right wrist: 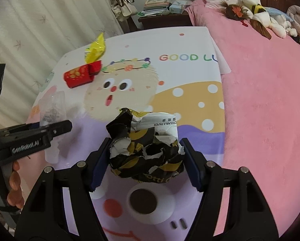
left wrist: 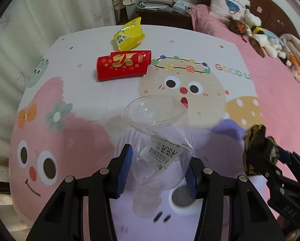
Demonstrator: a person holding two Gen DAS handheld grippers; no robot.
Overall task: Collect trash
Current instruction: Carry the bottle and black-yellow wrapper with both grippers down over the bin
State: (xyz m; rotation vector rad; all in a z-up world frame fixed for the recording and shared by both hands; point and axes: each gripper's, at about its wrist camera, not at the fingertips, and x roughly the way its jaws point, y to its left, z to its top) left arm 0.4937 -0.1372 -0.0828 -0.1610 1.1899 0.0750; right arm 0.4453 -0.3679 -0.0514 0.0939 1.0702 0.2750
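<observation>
My left gripper is shut on a clear plastic bottle with a white label, held above the cartoon-print mat; the bottle's base points away from me. The bottle also shows faintly in the right wrist view. My right gripper is shut on a crumpled black, yellow and white paper bag, also seen in the left wrist view. A red packet and a yellow snack wrapper lie on the mat's far left; both show in the right wrist view, red and yellow.
A pink blanket covers the bed to the right, with stuffed toys and a pillow at the headboard. A nightstand with stacked papers stands behind. Curtains hang on the left, with bags beside them.
</observation>
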